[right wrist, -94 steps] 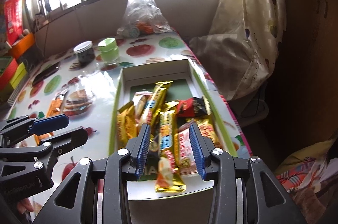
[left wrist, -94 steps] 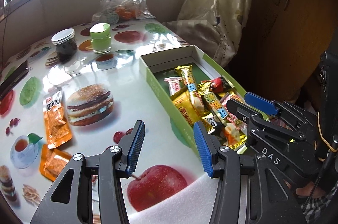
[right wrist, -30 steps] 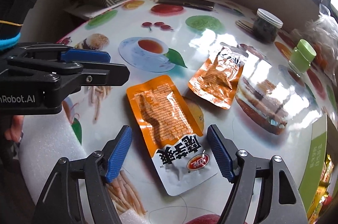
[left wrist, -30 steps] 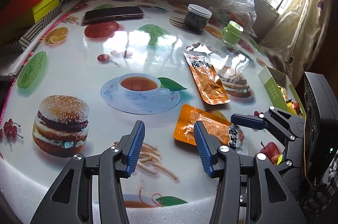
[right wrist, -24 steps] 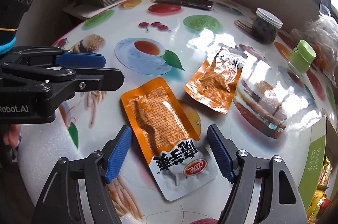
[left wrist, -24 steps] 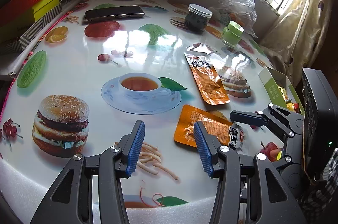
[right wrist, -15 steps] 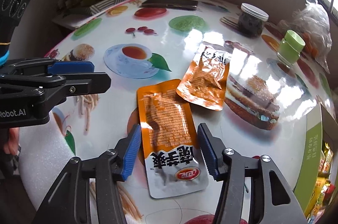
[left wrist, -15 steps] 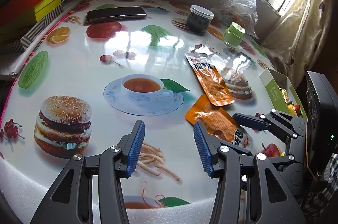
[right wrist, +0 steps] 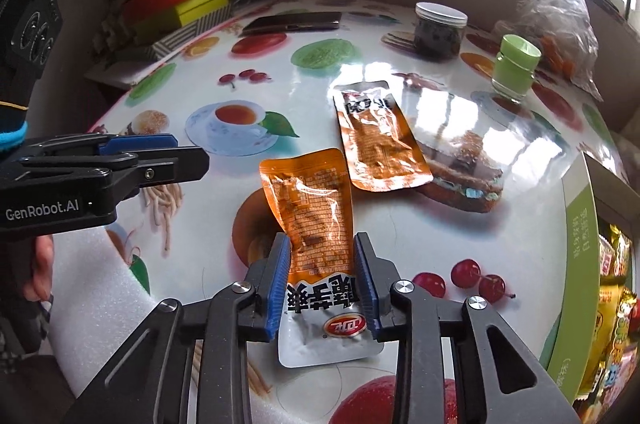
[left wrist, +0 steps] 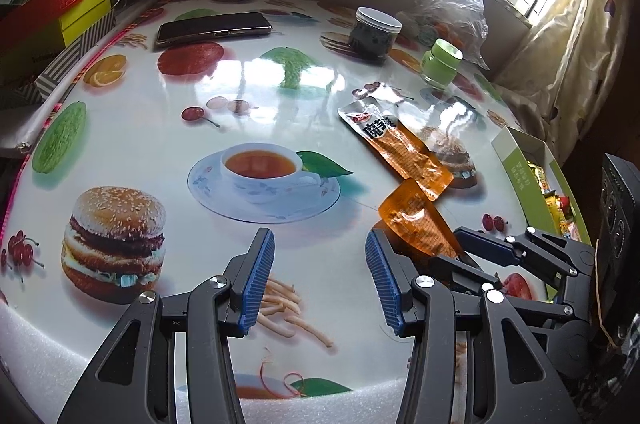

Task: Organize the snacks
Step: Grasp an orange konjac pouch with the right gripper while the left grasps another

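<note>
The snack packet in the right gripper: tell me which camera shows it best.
The right wrist view: the snack packet lies face-on between the closing right gripper, print legible. The left wrist view shows only its orange end, the rest behind the gripper.

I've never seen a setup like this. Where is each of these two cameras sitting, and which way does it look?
Left wrist: sits behind the left gripper, looking down across the table; jaws apart, nothing between them.
Right wrist: sits behind the right gripper, its jaws closing with the near orange snack packet between them; a hand shows at the left edge.
Shared: both packets, phone, dark jar, green jar, snack box.
</note>
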The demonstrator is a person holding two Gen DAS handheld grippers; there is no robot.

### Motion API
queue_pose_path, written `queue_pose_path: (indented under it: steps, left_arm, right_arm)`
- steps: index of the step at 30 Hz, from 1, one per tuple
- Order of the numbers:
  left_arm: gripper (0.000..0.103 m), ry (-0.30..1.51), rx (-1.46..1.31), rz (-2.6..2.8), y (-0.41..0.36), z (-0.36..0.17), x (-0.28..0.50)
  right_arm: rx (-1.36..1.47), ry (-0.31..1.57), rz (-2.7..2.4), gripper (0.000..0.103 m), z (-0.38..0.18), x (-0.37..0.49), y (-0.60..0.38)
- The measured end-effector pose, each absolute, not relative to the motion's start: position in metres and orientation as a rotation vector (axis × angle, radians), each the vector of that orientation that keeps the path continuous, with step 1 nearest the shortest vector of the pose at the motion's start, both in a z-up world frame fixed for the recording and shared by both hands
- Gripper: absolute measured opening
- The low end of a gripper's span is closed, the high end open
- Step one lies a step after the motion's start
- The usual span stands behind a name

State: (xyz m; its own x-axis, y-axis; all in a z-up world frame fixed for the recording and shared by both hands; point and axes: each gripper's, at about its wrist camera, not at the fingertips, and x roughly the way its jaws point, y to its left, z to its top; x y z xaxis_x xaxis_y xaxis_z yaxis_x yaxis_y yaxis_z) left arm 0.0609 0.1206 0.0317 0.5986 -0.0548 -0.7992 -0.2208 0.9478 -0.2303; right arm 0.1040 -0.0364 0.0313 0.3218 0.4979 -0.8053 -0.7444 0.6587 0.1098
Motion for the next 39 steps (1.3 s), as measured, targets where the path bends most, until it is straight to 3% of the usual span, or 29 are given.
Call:
queue_pose_path:
  steps: [27,29,39]
  left_arm:
    - [0.050,1.012,-0.335,-0.002,0.076,0.024,0.153]
    - [0.055,1.023,-0.331,0.000,0.071,0.023,0.160]
    - [0.056,1.070,-0.332,0.077,0.064,0.016,0.191]
  right_arm:
    - [-0.088,0.914,0.601,0.030,0.042,0.107,-0.106]
    - [-0.078,0.914,0.588,0.030,0.042,0.108,-0.111]
    - [-0.043,0.897,0.558,0.030,0.042,0.108,-0.129]
